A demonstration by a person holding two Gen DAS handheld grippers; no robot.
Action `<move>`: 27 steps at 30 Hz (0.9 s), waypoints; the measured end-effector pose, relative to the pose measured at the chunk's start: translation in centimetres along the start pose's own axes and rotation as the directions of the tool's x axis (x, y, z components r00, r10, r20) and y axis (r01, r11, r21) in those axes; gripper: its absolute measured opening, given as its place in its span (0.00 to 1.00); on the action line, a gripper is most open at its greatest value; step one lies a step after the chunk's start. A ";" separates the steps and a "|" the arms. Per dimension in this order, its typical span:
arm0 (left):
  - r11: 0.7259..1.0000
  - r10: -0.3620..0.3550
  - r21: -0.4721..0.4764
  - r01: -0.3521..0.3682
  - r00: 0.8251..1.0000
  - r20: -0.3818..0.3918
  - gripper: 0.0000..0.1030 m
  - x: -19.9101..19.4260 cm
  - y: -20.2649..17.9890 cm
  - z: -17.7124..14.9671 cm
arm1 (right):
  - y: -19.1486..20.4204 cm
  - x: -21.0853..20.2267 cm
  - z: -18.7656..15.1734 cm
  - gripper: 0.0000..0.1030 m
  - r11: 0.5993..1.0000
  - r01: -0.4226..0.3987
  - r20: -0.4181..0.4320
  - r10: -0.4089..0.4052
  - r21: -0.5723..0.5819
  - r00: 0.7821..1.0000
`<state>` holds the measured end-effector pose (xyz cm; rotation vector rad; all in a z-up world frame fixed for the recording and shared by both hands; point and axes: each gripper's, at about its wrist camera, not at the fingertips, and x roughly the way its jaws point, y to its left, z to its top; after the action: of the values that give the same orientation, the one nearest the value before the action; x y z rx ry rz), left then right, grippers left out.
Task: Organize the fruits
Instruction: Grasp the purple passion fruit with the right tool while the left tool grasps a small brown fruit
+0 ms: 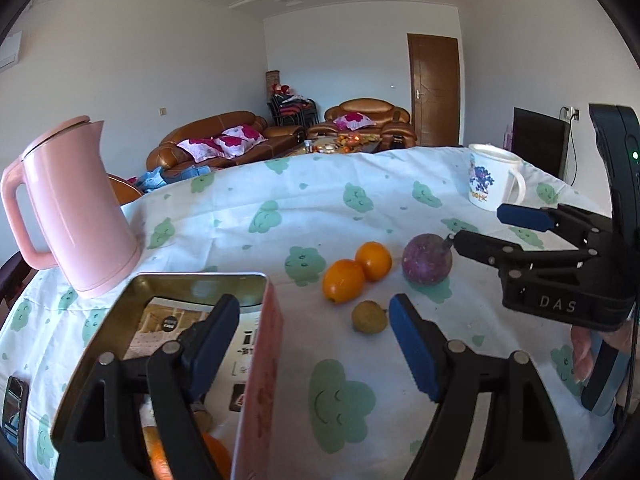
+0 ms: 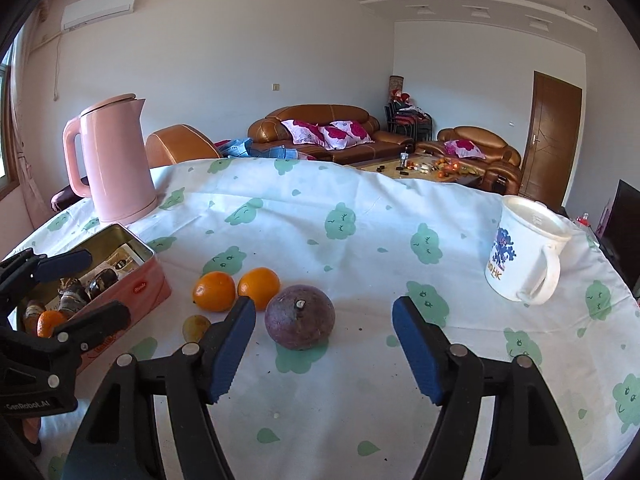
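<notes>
Two oranges (image 1: 344, 286) (image 1: 373, 260), a purple round fruit (image 1: 427, 259) and a small yellow-green fruit (image 1: 369, 317) lie on the cloud-print tablecloth. An open pink tin (image 1: 256, 344) holds an orange and dark items. My left gripper (image 1: 316, 344) is open and empty; its left finger hangs over the tin, its right finger is beside the small fruit. In the right wrist view, my right gripper (image 2: 324, 344) is open and empty, just short of the purple fruit (image 2: 300, 322), with the oranges (image 2: 214, 291) (image 2: 259, 286) and the tin (image 2: 132, 284) to its left.
A pink kettle (image 1: 76, 208) stands at the table's back left, behind the tin. A white printed mug (image 2: 524, 256) stands at the right. A phone (image 1: 14, 408) lies at the left table edge. Sofas and a coffee table are beyond the table.
</notes>
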<state>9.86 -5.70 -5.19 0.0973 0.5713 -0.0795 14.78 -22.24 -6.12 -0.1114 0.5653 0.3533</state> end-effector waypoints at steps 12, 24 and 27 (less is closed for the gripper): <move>1.000 -0.008 -0.011 0.007 0.993 -0.115 0.76 4.8 -1.0 1.0 | -0.4 3.5 0.3 0.70 0.999 -0.036 -0.117 0.039 0.026 0.992; 0.999 0.024 -0.023 -0.027 0.994 -0.104 0.77 5.0 2.4 0.9 | -0.5 6.3 0.4 0.59 0.993 -0.090 -0.220 0.105 0.075 0.970; 0.999 0.026 -0.024 -0.029 0.995 -0.096 0.77 4.7 2.3 0.9 | -0.3 5.9 0.3 0.54 0.992 -0.100 -0.208 0.113 0.070 0.972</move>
<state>14.54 -3.71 -6.88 0.0846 0.6662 -0.0410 19.71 -20.67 -9.04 -0.0619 0.7939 0.4319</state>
